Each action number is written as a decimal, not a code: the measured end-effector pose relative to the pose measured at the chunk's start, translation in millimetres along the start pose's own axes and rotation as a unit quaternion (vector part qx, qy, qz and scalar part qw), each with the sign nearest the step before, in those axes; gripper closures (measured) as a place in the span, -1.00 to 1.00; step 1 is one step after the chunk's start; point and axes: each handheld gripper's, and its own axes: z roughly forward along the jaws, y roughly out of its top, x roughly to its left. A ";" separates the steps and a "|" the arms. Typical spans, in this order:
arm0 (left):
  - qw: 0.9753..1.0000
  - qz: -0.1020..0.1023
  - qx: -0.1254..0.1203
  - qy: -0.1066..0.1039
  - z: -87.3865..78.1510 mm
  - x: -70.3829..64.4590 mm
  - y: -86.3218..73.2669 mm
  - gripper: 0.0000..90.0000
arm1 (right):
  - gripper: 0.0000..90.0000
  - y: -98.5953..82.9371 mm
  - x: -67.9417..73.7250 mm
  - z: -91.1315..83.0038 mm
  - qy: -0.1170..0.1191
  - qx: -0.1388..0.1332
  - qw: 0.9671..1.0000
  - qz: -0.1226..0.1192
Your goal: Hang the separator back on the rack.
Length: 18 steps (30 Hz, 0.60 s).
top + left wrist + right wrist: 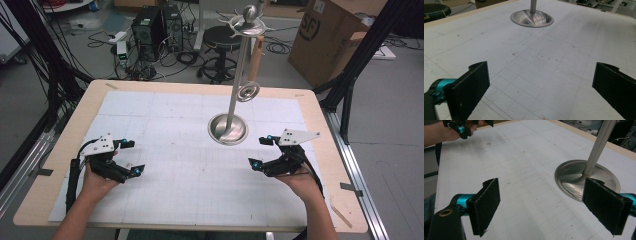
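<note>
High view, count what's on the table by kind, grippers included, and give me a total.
Handheld grippers: 2, the left gripper and the right gripper
Metal stands: 1, the steel stand
White grid mats: 1, the grid mat
Total: 4

Both grippers [131,157] [262,151], jaws wide apart

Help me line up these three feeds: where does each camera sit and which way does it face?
High view: above the near edge, facing forward and down on the table; both forearms, left gripper, right gripper.
Left gripper view: low between its open jaws, facing the metal stand.
Right gripper view: low, facing leftward; open jaws.
Shared: the stand's base.
</note>
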 end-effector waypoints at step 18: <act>1.000 0.000 -0.001 0.001 0.2 0.3 -0.1 -0.96 | -0.69 -1.8 -3.4 -2.6 -0.007 -0.001 1.000 0.007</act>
